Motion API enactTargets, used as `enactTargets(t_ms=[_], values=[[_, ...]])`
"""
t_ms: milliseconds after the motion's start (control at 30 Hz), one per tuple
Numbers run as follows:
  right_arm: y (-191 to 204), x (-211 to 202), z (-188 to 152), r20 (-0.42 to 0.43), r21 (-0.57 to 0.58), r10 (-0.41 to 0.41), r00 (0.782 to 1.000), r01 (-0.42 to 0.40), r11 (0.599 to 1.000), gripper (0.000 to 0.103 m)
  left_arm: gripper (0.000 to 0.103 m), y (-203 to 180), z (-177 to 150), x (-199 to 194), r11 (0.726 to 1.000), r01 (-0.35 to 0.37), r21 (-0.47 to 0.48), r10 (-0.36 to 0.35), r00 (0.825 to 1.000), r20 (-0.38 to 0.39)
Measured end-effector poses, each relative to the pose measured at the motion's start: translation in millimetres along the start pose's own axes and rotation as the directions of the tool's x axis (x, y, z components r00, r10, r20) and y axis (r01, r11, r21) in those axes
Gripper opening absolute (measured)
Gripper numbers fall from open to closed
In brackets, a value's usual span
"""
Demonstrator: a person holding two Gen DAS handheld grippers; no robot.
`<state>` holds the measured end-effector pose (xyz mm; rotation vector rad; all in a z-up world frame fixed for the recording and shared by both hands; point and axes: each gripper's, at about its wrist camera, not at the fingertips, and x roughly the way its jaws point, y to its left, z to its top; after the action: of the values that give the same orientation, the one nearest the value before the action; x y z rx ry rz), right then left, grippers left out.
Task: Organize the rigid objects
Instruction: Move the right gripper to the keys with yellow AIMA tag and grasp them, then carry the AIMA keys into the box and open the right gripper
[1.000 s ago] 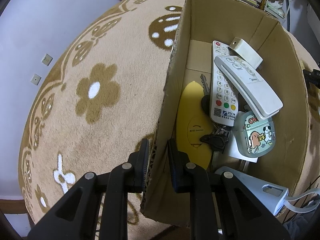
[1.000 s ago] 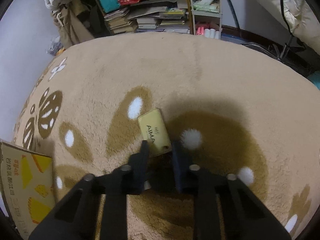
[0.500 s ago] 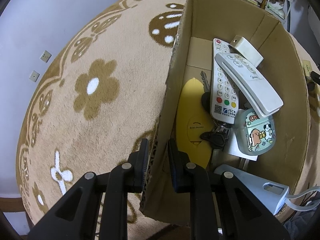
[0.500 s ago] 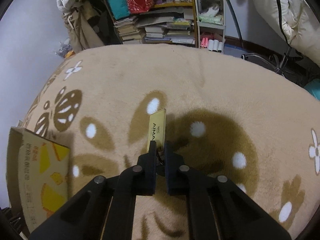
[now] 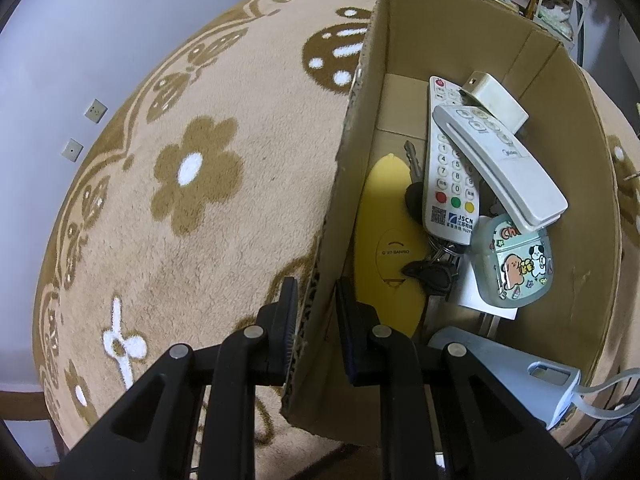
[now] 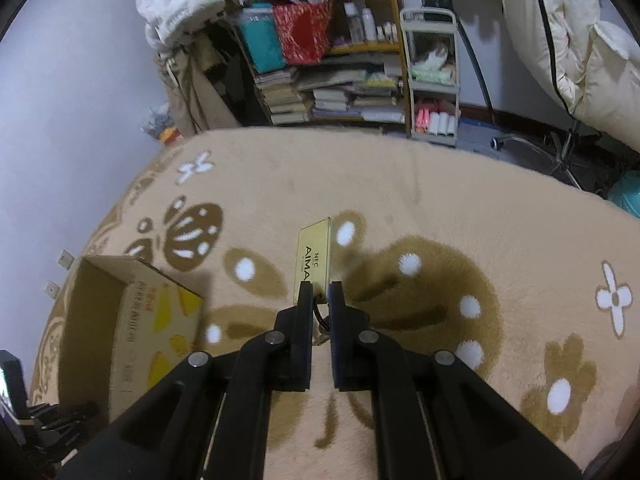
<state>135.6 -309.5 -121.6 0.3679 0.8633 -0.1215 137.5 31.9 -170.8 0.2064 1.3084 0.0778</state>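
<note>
My left gripper (image 5: 318, 290) is shut on the left wall of the cardboard box (image 5: 340, 184), one finger outside and one inside. The box holds two white remotes (image 5: 448, 172), a yellow oval case (image 5: 390, 240), black keys (image 5: 430, 272), a green sticker case (image 5: 512, 264) and a small white box (image 5: 496, 98). My right gripper (image 6: 320, 286) is shut on the near end of a gold card (image 6: 314, 254) marked "NEC AIMA" and holds it lifted above the rug. The box also shows low at the left of the right wrist view (image 6: 132, 320).
A beige rug with brown flowers and butterflies (image 5: 192, 184) covers the floor. A pale blue plastic piece with a cable (image 5: 520, 368) lies at the box's near end. Shelves of books and a small white cart (image 6: 432, 76) stand beyond the rug. Wall sockets (image 5: 96, 110) are at left.
My right gripper closed on the gold card and lifted it off the rug, tilting up so the box and shelves came into view. My left gripper kept its hold on the box wall.
</note>
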Motion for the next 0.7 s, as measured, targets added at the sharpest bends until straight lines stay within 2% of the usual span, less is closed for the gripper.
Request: enactTargets(t_ms=[267, 433, 700], values=[[32.0, -29.4, 9.0, 0.067, -0.037, 0.084, 0.994, -0.081, 0.996, 0.009, 0.018, -3.2, -0.7, -0.7, 1.000, -0.016, 0.015, 0.016, 1.000, 0.001], [61.2, -54.4, 9.3, 0.114, -0.082, 0.165, 0.980, -0.157, 0.984, 0.009, 0.018, -4.8, -1.5, -1.3, 1.000, -0.024, 0.016, 0.024, 1.000, 0.004], [107.8, -74.6, -0.1, 0.133, -0.182, 0.261, 0.956, -0.235, 0.955, 0.009, 0.019, -6.6, -2.4, -3.4, 0.999, -0.029, 0.016, 0.029, 1.000, 0.004]])
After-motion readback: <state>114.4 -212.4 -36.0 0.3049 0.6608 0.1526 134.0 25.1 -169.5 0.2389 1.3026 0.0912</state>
